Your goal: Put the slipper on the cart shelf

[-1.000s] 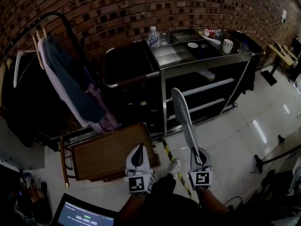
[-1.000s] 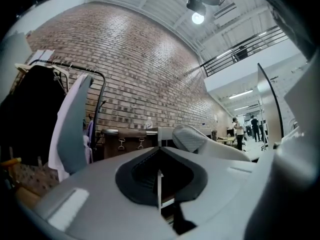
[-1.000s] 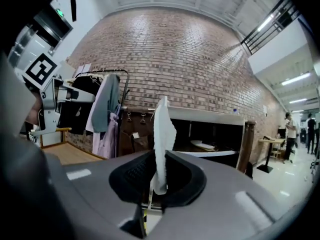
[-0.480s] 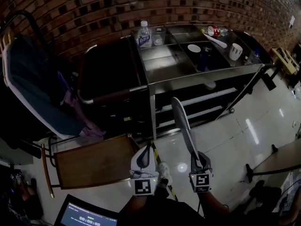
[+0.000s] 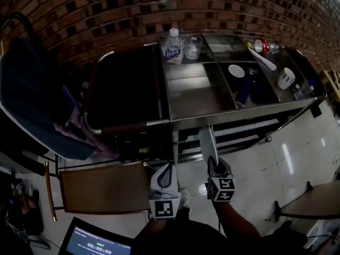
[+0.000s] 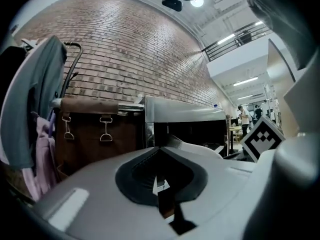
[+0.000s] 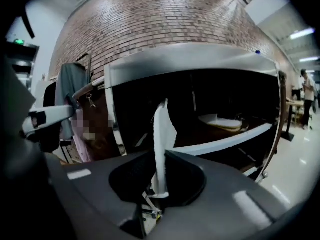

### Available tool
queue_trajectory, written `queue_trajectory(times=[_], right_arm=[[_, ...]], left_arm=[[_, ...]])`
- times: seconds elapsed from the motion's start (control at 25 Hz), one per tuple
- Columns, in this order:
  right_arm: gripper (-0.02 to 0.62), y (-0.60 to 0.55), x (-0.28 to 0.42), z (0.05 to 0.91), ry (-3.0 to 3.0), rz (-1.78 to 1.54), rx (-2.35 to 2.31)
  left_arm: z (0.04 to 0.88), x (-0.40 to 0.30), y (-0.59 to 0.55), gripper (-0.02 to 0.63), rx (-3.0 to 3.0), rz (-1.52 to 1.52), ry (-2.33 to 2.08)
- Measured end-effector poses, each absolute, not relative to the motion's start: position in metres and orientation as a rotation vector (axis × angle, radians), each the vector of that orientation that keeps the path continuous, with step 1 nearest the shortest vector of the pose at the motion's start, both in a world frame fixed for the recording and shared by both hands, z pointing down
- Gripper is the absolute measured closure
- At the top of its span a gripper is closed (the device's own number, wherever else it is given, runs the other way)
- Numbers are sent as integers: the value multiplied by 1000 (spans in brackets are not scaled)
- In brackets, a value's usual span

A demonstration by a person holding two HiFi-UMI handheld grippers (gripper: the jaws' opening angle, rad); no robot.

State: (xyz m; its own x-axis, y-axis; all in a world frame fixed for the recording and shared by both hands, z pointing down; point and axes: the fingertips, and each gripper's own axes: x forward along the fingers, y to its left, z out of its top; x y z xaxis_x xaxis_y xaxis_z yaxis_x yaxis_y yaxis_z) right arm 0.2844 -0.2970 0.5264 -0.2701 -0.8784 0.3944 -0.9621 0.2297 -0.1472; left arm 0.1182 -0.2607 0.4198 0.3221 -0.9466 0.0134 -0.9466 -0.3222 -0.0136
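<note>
- The slipper stands on edge in your right gripper, whose jaws are set narrow and pinch one end of it. Its free end points at the cart and reaches just under the top's front rim, not yet on the shelf.
- A second slipper already lies on that shelf.
- Your left gripper has its jaws together with nothing between them, just beside the right one.
- On the cart top, the back-left well holds a water bottle and a clear glass. A dark well holds a white dish. Further right are a white spoon, a red can and a white cup.
- A second ago both grippers were well back over the floor, with the slipper short of the cart. Now they are close to its front.
</note>
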Motion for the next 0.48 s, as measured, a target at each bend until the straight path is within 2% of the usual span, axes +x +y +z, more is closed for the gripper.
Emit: queue_trajectory(times=[0.48], right_arm=[[557,-408,292,558,-2307,1283,1745]], left_arm=[[427,114,-304,594,-2531,-8,1953]])
